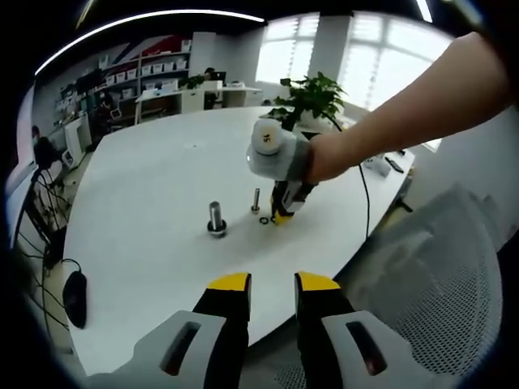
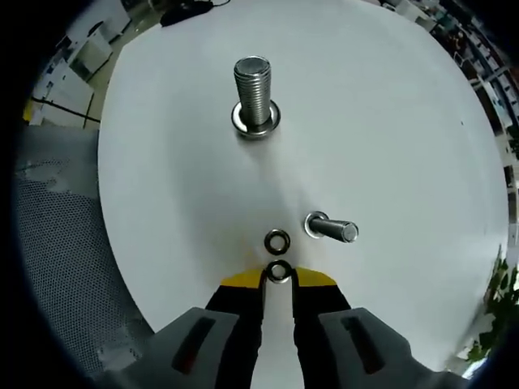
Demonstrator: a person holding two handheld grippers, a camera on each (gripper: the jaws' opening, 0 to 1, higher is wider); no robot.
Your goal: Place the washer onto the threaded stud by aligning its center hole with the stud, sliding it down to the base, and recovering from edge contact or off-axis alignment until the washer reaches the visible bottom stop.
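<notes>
Close-up, right gripper [image 2: 278, 275] pinching washer [image 2: 279, 271]

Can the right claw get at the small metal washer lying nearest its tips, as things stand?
Probably yes. The right claw is down at the white table, its yellow tips flanking the near small metal washer. Nothing lies between them; the second washer and the thin threaded stud sit beyond.

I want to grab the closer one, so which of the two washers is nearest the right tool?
The washer sitting right at the tips of the right tool. The other washer lies farther out, beside the small stud.
</notes>
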